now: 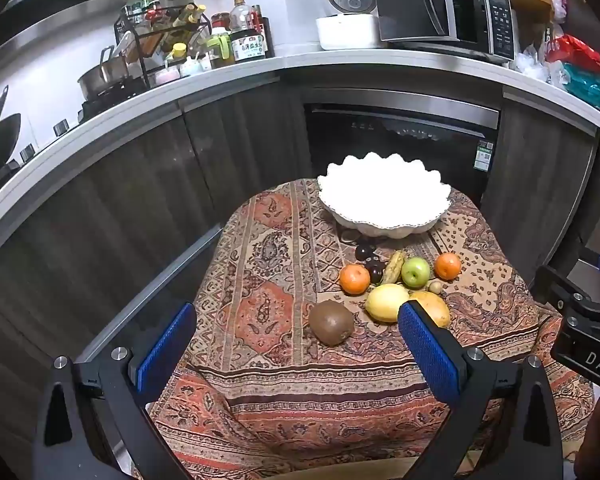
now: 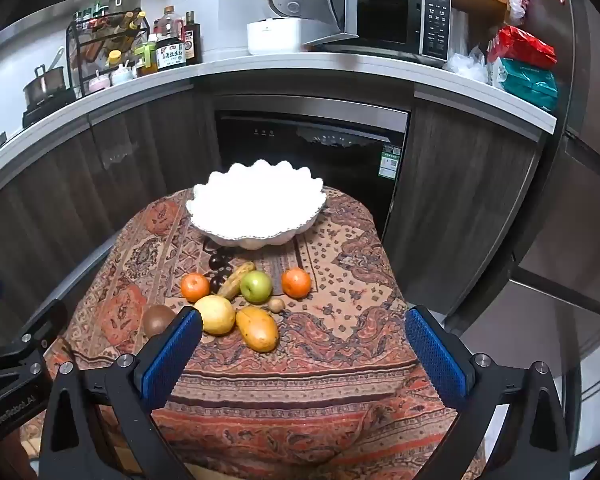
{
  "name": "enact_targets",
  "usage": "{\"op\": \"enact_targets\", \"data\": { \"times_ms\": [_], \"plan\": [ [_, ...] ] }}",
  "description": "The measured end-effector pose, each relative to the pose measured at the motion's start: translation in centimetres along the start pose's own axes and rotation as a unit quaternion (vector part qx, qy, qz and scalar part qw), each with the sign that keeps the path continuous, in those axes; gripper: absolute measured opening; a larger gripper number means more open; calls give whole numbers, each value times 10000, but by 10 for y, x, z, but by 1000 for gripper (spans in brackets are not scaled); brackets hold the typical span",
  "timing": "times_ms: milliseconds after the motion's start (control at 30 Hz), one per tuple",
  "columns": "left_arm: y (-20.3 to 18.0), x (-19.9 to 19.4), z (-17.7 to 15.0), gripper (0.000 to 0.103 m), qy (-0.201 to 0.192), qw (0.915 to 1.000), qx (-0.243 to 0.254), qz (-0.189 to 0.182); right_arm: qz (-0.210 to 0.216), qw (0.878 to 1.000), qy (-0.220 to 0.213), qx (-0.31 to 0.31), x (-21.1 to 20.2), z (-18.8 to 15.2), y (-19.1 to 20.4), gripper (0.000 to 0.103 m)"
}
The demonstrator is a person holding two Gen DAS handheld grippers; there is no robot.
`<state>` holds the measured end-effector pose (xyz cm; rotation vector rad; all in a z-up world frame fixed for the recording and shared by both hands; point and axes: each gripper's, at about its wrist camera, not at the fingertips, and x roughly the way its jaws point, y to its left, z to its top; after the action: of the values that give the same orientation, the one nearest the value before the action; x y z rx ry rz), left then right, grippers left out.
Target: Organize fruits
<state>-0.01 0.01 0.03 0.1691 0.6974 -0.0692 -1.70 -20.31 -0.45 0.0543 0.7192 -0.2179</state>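
A white scalloped bowl [image 1: 382,200] [image 2: 256,208] stands at the far end of a small table under a patterned cloth [image 1: 268,264] [image 2: 340,332]. In front of it lie two oranges [image 1: 354,279] [image 1: 447,266], a green apple [image 1: 415,272] [image 2: 256,286], a lemon [image 1: 386,303] [image 2: 217,314], a mango [image 2: 258,329], a kiwi [image 1: 331,322] [image 2: 157,319], dark plums [image 1: 365,252] and a small banana [image 1: 394,267]. My left gripper [image 1: 296,344] is open, held above the near side with the kiwi between its fingers' lines. My right gripper [image 2: 304,350] is open, near the mango.
A kitchen counter [image 1: 220,84] curves behind the table with bottles, a rice cooker [image 1: 346,12] and a microwave [image 2: 380,20]. A dark oven front [image 2: 312,152] sits below it. A fridge door [image 2: 580,200] stands at the right.
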Motion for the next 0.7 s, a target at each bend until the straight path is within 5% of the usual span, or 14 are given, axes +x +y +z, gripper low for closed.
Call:
{"op": "enact_targets", "data": {
  "times_ms": [700],
  "plan": [
    [-1, 2, 0, 102, 2, 10000, -22, -27, -12, 10000, -59, 18, -4, 0, -2, 102]
  ]
}}
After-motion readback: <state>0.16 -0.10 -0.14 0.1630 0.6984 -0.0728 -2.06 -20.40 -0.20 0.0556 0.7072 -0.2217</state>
